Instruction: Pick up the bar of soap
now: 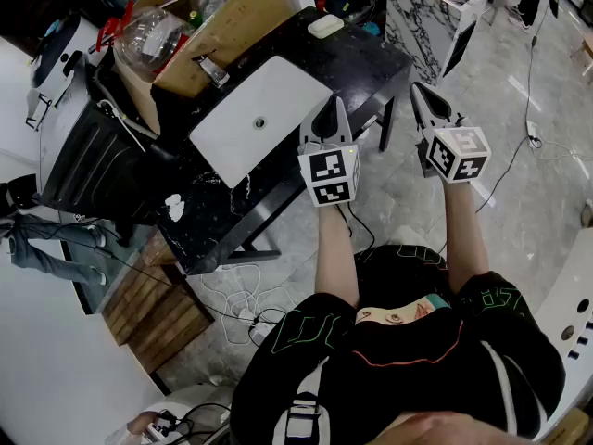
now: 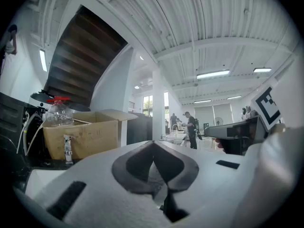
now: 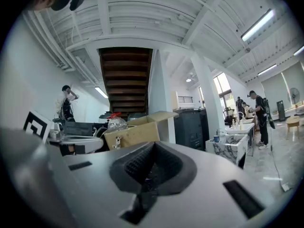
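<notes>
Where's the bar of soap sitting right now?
Head view, top centre: the bar of soap lies on the far corner of the black counter, just right of the cardboard box and beyond the white sink.

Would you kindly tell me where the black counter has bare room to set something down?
The black stone countertop is bare between the white rectangular basin and the pale bar of soap. A narrow strip along the basin's near edge is free too. It is crowded by the brown cardboard box and chrome faucet.
</notes>
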{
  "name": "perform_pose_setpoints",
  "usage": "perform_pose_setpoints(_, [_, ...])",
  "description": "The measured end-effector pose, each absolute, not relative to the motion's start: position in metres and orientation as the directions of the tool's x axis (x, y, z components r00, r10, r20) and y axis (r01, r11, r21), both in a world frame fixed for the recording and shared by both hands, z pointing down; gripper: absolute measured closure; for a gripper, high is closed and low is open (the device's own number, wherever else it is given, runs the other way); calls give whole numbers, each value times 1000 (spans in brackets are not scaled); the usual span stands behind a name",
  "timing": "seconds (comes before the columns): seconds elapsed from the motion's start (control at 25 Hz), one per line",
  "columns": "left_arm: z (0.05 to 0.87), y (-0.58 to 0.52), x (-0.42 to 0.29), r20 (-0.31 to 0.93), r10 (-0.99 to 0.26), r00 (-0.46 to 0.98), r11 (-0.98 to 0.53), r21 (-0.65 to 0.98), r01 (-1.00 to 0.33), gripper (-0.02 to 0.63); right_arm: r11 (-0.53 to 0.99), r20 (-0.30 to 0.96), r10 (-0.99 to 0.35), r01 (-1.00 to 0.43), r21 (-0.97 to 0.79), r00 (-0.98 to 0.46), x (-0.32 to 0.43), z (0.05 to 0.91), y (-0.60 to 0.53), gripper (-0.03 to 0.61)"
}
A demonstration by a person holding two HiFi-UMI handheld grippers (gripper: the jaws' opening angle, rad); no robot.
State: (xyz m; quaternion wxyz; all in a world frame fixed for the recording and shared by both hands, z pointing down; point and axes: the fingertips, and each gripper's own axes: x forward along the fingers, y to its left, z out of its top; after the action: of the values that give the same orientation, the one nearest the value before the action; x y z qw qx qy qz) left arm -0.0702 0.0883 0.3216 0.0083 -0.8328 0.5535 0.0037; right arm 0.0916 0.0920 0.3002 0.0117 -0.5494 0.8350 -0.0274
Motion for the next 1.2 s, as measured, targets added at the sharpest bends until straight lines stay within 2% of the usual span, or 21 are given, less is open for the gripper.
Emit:
perform_pose_setpoints(0.28, [317,89,-61,-30,-916,400,-400,-2,-917,606,359,-33,-933,-930,-84,-357,107,293,97,574])
perform_pose_setpoints(0.76, [320,88,-45,-30,-914,404,-405,40,-914,606,326,23,-944,-943,-64,-328,128,306,103,574])
perform_pose_setpoints(1.2, [316,82,-14,-42,-880,473,-474,43,-879,606,260,22,-965,-962,-83,-263,164,301,104,574])
